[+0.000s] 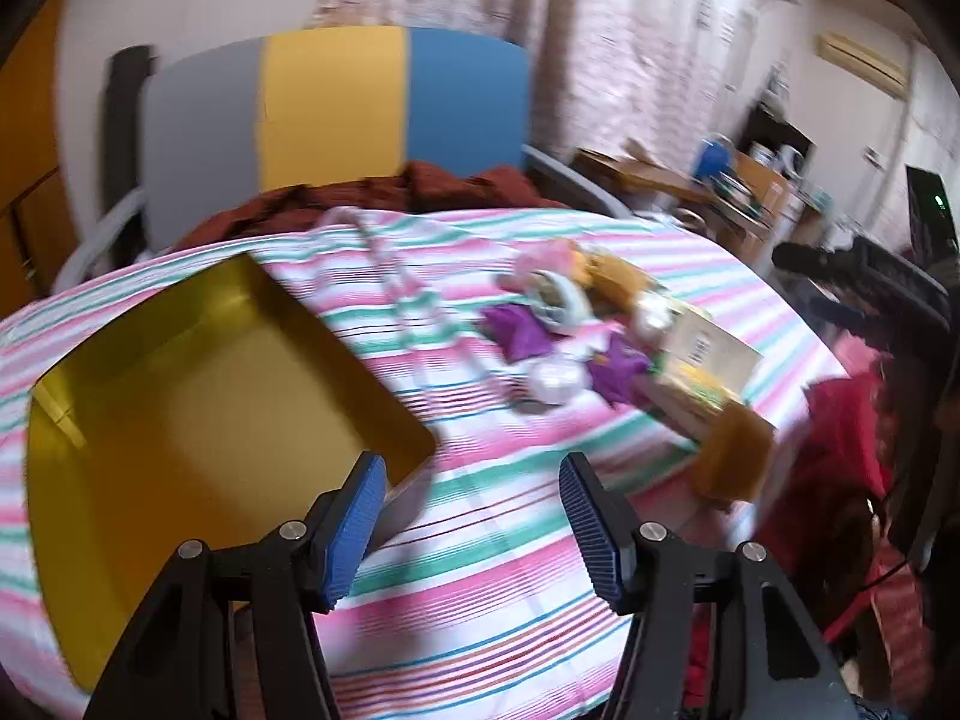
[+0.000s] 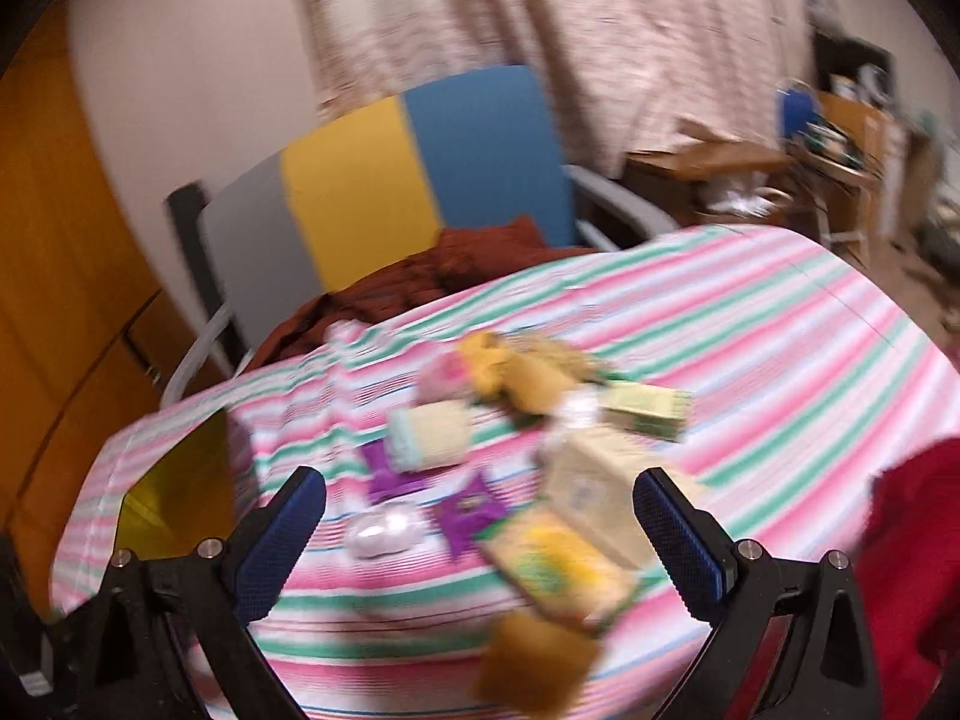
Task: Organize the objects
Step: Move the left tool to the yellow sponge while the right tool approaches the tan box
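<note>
Purple wrappers (image 1: 517,333): two, plus two whitish round packets (image 1: 555,381) and a few boxes, all heaped mid-counter on the pink-and-green striped cloth (image 1: 480,546); blur hides the rest. One gold tin (image 1: 180,396) sits open, well left of the heap. Left tool (image 1: 474,531) is spread wide by the tin's near corner, right tool (image 2: 480,531) spread wide over the heap, both holding nothing. Grey-yellow-blue chair (image 2: 420,180) stands behind, curtains beyond.
</note>
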`<state>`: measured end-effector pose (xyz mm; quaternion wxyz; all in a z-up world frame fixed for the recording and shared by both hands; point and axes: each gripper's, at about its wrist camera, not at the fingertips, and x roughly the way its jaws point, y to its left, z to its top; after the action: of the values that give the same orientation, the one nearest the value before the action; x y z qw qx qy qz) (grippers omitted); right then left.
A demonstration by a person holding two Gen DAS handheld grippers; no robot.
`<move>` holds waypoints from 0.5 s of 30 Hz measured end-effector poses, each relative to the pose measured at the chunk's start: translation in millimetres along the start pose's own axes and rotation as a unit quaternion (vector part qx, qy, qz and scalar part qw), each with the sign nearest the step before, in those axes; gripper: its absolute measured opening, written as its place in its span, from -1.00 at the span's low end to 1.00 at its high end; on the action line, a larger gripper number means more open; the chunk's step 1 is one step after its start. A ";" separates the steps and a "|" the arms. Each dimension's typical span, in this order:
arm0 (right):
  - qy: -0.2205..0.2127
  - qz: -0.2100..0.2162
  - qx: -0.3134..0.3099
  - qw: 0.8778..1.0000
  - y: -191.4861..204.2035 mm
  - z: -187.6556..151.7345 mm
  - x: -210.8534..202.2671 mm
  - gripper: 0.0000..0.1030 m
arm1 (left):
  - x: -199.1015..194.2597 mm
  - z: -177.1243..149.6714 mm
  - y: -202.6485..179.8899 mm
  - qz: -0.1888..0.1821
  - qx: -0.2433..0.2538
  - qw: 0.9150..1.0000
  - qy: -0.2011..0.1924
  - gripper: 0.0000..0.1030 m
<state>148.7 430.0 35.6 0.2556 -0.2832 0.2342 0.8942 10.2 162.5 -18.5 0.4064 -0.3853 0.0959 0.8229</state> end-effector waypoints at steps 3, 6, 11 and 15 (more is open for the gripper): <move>-0.001 -0.022 0.026 0.999 -28.4 3.6 -8.9 1.00 | 12.4 6.1 -29.8 -0.044 0.042 0.998 0.008 0.19; 0.002 -0.032 0.045 0.998 -47.3 3.3 -12.7 1.00 | 26.2 11.3 -63.8 -0.090 0.087 0.992 0.019 0.19; 0.017 -0.058 0.042 0.997 -64.5 2.2 -16.8 1.00 | 51.1 7.7 -117.5 -0.139 0.149 0.978 0.046 0.19; 0.031 -0.076 0.026 0.996 -76.7 3.8 -18.0 1.00 | 72.8 -0.2 -151.2 -0.147 0.184 0.969 0.071 0.20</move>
<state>205.3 484.5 28.6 0.3232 -0.3208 0.2427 0.8566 95.6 304.2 -47.0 0.5788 -0.3711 0.2170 0.6929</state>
